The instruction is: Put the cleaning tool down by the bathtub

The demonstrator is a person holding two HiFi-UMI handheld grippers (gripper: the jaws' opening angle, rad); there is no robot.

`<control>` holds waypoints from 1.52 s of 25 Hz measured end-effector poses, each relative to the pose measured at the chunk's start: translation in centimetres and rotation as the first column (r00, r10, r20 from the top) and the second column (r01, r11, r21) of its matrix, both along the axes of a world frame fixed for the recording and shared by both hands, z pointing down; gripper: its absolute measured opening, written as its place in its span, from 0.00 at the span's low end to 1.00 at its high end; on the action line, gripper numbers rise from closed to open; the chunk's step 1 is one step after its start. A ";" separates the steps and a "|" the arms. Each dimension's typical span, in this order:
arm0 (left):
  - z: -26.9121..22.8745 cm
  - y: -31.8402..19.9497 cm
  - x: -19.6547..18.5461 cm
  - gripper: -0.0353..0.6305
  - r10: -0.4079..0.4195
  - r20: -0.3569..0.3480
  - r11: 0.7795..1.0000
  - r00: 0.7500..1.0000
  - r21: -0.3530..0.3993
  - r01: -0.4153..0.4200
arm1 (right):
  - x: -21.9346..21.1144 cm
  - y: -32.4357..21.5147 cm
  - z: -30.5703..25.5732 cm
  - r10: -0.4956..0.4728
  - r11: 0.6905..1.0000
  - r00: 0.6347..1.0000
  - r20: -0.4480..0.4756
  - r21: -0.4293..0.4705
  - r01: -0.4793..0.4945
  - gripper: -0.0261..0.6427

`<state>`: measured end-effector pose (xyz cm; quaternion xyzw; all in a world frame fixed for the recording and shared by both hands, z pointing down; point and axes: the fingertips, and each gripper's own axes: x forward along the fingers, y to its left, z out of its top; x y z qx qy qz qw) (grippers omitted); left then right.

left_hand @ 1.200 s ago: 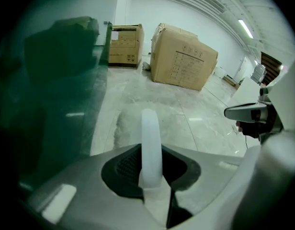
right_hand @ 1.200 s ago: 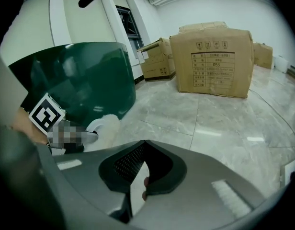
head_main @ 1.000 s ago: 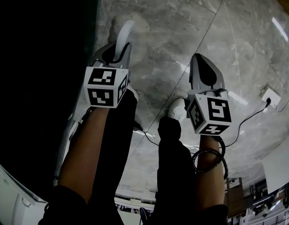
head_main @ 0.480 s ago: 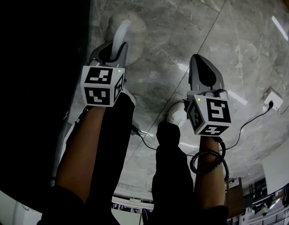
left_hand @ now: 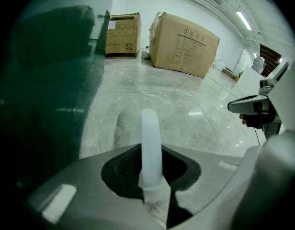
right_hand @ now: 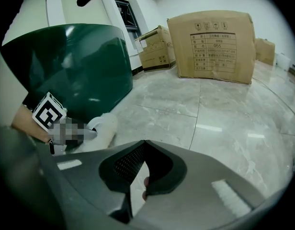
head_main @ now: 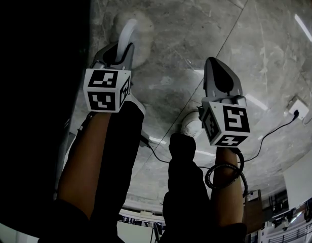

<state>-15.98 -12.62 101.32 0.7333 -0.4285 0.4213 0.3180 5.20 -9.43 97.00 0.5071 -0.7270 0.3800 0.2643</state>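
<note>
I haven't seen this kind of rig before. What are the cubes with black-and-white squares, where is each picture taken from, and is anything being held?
There is no robot here. A person holds a pair of tongs in each hand, and the marked cubes are part of them. One picture looks down from a camera on the person's head onto the grey marble floor. The other two come from cameras riding on each pair of tongs.

The left tongs are shut on the white curved handle of a fluffy pale cleaning tool. Its head hangs low beside the dark green bathtub; whether it touches the floor is unclear. The right tongs are shut with nothing between them.

Brown cardboard boxes stand farther back, and a black cable lies on the floor.
</note>
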 end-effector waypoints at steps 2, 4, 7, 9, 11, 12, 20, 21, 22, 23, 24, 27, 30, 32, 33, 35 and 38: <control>0.5 0.1 -0.2 0.18 0.002 0.004 1.000 1.000 -0.004 -0.002 | -0.3 0.2 0.4 -0.006 1.000 1.000 0.003 -0.007 0.006 0.07; 0.8 0.2 -0.3 0.18 0.002 0.006 1.000 1.000 -0.005 -0.002 | -0.4 0.3 0.9 -0.016 1.000 1.000 0.002 -0.011 0.016 0.07; 1.4 0.1 -0.3 0.18 0.004 0.007 1.000 1.000 -0.007 -0.003 | -0.3 0.3 1.3 -0.019 1.000 1.000 0.000 -0.012 0.019 0.07; 1.8 0.2 -0.4 0.18 0.002 0.010 1.000 1.000 -0.012 -0.002 | -0.2 0.4 1.6 -0.019 1.000 1.000 0.001 -0.015 0.019 0.07; 2.2 0.3 -0.4 0.18 0.005 0.012 1.000 1.000 -0.013 -0.005 | -0.2 0.6 1.9 -0.022 1.000 1.000 -0.001 -0.019 0.022 0.07; 2.3 0.3 -0.3 0.18 0.010 0.013 1.000 1.000 -0.009 -0.009 | -0.1 0.7 2.1 -0.022 1.000 1.000 -0.002 -0.020 0.022 0.07; 2.8 0.0 0.2 0.18 0.046 0.018 0.999 0.999 0.009 -0.046 | -0.1 1.3 2.9 -0.031 0.999 1.000 0.000 -0.029 0.031 0.07; 2.8 0.0 0.3 0.18 0.048 0.016 0.999 0.999 0.010 -0.049 | -0.1 1.3 3.0 -0.034 0.999 0.999 -0.001 -0.029 0.034 0.07; 2.8 0.0 0.3 0.18 0.050 0.015 0.999 0.999 0.011 -0.051 | -0.1 1.3 3.0 -0.036 0.999 0.999 -0.002 -0.029 0.036 0.07; 2.9 0.0 0.3 0.18 0.052 0.014 0.999 0.999 0.013 -0.052 | -0.1 1.3 3.0 -0.037 0.999 0.999 -0.003 -0.028 0.037 0.07; 2.8 -0.1 0.3 0.18 0.053 0.014 0.998 0.999 0.014 -0.053 | -0.1 1.2 3.0 -0.036 0.999 0.999 -0.004 -0.027 0.036 0.07; 2.8 -0.2 0.4 0.18 0.063 0.013 0.998 0.998 0.021 -0.064 | 0.3 1.3 3.1 -0.035 0.999 0.999 -0.011 -0.028 0.034 0.07; 2.9 -0.3 0.5 0.18 0.071 0.011 0.997 0.997 0.029 -0.071 | 0.5 1.3 3.2 -0.033 0.999 0.999 -0.018 -0.025 0.032 0.07; 2.9 -0.3 0.4 0.18 0.068 0.009 0.997 0.998 0.030 -0.069 | 0.6 1.4 3.1 -0.033 0.999 0.999 -0.024 -0.026 0.032 0.07; 2.9 -0.2 0.4 0.18 0.066 0.006 0.997 0.998 0.029 -0.066 | 0.7 1.5 3.1 -0.035 0.999 0.999 -0.029 -0.026 0.034 0.07; 2.8 -0.2 0.4 0.18 0.066 0.001 0.997 0.998 0.025 -0.066 | 0.9 1.6 2.8 -0.039 0.999 0.999 -0.035 -0.024 0.039 0.07; 2.7 -0.2 0.4 0.18 0.071 -0.004 0.997 0.997 0.026 -0.071 | 1.1 1.5 2.6 -0.040 0.999 0.998 -0.039 -0.023 0.040 0.07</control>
